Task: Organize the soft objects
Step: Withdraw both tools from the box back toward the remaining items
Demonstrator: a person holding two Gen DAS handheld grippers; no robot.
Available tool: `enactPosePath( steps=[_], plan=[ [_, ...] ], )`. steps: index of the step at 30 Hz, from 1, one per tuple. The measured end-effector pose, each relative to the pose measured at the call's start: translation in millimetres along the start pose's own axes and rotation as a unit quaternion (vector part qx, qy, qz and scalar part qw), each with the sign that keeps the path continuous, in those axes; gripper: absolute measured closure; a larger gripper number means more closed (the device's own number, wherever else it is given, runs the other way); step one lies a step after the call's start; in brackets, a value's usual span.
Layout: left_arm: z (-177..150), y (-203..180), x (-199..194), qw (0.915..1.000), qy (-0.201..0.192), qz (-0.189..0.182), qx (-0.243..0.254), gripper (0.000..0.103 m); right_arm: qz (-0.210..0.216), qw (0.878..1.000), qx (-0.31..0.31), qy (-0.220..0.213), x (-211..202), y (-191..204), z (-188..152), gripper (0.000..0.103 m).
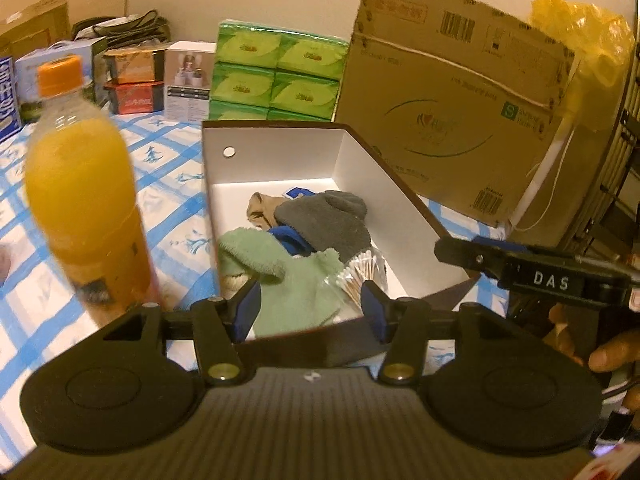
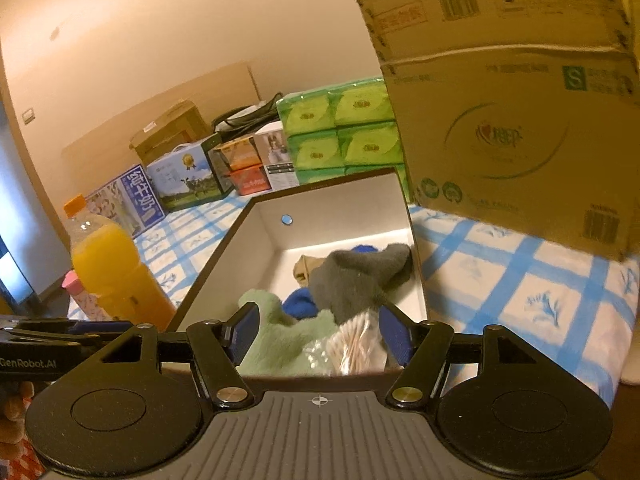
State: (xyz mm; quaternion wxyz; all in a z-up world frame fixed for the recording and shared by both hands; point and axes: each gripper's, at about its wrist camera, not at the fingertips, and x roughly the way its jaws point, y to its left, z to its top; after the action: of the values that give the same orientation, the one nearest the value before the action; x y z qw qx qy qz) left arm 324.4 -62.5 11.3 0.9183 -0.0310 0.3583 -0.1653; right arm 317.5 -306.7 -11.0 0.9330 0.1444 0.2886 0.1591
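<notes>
An open box (image 1: 272, 152) with white inside walls sits on the checked cloth. In it lie a grey sock (image 1: 328, 216), a light green sock (image 1: 280, 268), a blue sock (image 1: 292, 240), a tan sock (image 1: 262, 208) and a clear bag of cotton swabs (image 1: 362, 270). My left gripper (image 1: 310, 304) is open and empty at the box's near edge, above the green sock. My right gripper (image 2: 316, 332) is open and empty over the same box (image 2: 320, 208), with the green sock (image 2: 280, 344), grey sock (image 2: 352, 280) and swab bag (image 2: 352, 348) between its fingers. The right gripper also shows at the right of the left wrist view (image 1: 520, 268).
An orange juice bottle (image 1: 84, 184) stands just left of the box; it also shows in the right wrist view (image 2: 112, 272). A large cardboard carton (image 1: 452, 96) stands right behind the box. Green tissue packs (image 1: 276, 76) and small boxes (image 1: 136, 80) line the back.
</notes>
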Motion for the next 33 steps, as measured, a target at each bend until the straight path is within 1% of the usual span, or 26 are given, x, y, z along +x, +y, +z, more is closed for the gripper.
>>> enactPosePath(
  steps=[3,8,13,17,21,25,29,33],
  plan=[
    [-7.1,2.0,-15.0,0.9999,-0.002,0.005,-0.013,0.05,0.002,1.0,0.02,-0.001,-11.9,5.3,-8.0,0.036],
    [-23.2,2.9,-42.9,0.9991,-0.019,0.035,-0.016,0.05,-0.004,0.999,0.035,-0.007,-32.0,19.9,-21.0,0.035],
    [-43.1,7.8,-71.0,0.998,-0.03,0.049,-0.027,0.05,0.001,0.998,0.056,-0.014,-48.5,31.9,-31.9,0.035],
    [-58.3,15.9,-92.6,0.9964,-0.041,0.057,-0.047,0.049,0.003,0.997,0.07,-0.021,-59.9,41.6,-40.4,0.035],
    [-70.9,26.0,-111.6,0.993,-0.055,0.07,-0.077,0.049,0.007,0.996,0.084,-0.023,-68.0,49.8,-51.9,0.035],
    [-84.7,32.4,-122.8,0.9903,-0.06,0.082,-0.094,0.048,0.021,0.996,0.087,0.003,-65.7,56.6,-64.7,0.035],
    [-101.3,38.2,-129.8,0.9897,-0.05,0.094,-0.095,0.048,0.024,0.995,0.092,0.019,-62.7,62.2,-75.3,0.035],
    [-116.3,45.2,-132.2,0.9891,-0.037,0.096,-0.106,0.048,0.023,0.995,0.089,0.037,-56.5,69.1,-84.2,0.035]
  ],
)
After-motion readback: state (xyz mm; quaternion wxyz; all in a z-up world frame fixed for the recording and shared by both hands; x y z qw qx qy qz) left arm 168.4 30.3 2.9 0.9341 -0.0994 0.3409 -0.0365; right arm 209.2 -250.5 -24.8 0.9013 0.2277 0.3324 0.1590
